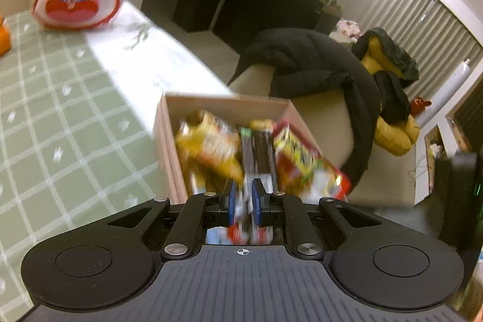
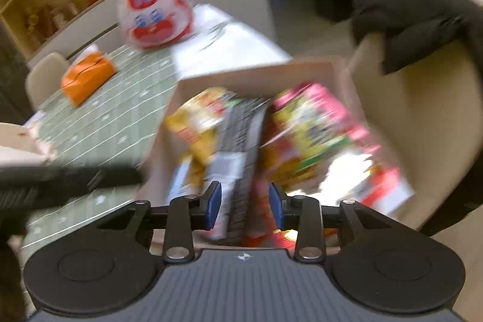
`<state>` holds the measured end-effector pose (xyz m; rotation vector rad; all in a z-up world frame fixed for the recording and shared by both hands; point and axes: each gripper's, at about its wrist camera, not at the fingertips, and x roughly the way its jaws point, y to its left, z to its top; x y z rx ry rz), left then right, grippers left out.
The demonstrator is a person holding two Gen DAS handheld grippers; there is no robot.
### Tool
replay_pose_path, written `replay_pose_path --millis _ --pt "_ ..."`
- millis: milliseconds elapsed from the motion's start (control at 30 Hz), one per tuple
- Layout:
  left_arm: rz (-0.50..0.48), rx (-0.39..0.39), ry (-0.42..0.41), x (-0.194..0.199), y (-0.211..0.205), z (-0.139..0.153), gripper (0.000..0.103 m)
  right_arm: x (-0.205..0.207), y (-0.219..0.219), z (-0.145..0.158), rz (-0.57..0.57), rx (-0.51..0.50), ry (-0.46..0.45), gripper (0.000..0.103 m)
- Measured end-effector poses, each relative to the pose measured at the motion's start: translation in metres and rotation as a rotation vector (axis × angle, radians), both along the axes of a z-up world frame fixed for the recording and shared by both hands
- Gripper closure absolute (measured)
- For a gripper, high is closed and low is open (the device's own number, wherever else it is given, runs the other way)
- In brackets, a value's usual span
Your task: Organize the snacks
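L gripper was clamped on a blurred red/white snack pack; orientation of that pack not readable. R gripper had jaws apart, nothing betw. them, above the cardboard box. Box sat at table edge. Dark packet lay w/ long axis pointing away from cams, betw. yellow bag and red bag.

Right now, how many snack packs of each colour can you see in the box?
Yellow packs: 1
Dark striped packs: 1
Red and pink packs: 1
Total: 3 that can be told apart in the cardboard box; the blur may hide more. The left tongs are shut on something red and white, too blurred to sort.
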<state>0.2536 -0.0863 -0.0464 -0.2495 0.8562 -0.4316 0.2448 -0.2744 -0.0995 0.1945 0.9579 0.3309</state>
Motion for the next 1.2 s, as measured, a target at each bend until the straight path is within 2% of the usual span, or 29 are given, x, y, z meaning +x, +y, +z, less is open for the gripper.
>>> replay_pose_path --millis 67,133,233,267,300,367,433,500,567,700,833,933,1033,1200 --pt "-0.022 0.017 -0.033 0.015 -0.007 0.003 0.089 0.007 0.007 -0.009 -0.016 0.022 0.034 0.069" --pt "-0.034 0.042 -0.046 0.027 -0.013 0.004 0.089 0.008 0.010 -0.005 -0.019 0.005 0.021 0.069" --pt "-0.037 0.051 -0.017 0.041 -0.016 -0.007 0.089 -0.003 0.003 0.022 -0.017 -0.105 -0.116 0.067" --pt "-0.040 0.060 -0.005 0.043 -0.017 -0.011 0.089 -0.005 -0.005 0.030 -0.030 -0.159 -0.159 0.061" --pt "-0.041 0.069 0.007 0.044 -0.017 -0.014 0.089 -0.004 -0.016 0.034 -0.051 -0.208 -0.186 0.048" --pt "-0.036 0.074 0.034 0.049 -0.013 -0.023 0.089 0.005 -0.041 0.031 -0.123 -0.223 -0.171 0.038" --pt "-0.028 0.061 0.047 0.051 -0.007 -0.026 0.089 0.015 -0.064 0.020 -0.181 -0.162 -0.081 0.043" --pt "-0.013 0.035 0.052 0.051 0.000 -0.023 0.089 0.016 -0.075 0.010 -0.198 -0.067 -0.010 0.069" --pt "-0.014 0.005 0.053 0.052 0.005 -0.020 0.089 0.008 -0.066 0.007 -0.181 -0.037 -0.009 0.070" --pt "-0.068 -0.006 0.074 0.051 -0.004 -0.018 0.089 0.001 -0.035 0.005 -0.155 -0.208 -0.071 0.071" --pt "-0.121 0.042 0.047 0.041 -0.017 -0.013 0.089 -0.004 -0.017 0.005 -0.137 -0.336 -0.111 0.072" --pt "-0.083 0.058 0.041 0.039 -0.013 -0.012 0.089 -0.006 -0.010 0.004 -0.143 -0.361 -0.111 0.072" --pt "-0.032 0.037 0.039 0.035 0.002 -0.008 0.089 -0.012 -0.006 0.006 -0.169 -0.388 -0.136 0.072" --pt "0.041 -0.018 0.029 0.012 0.026 0.000 0.089 -0.021 0.000 0.005 -0.187 -0.375 -0.142 0.073"
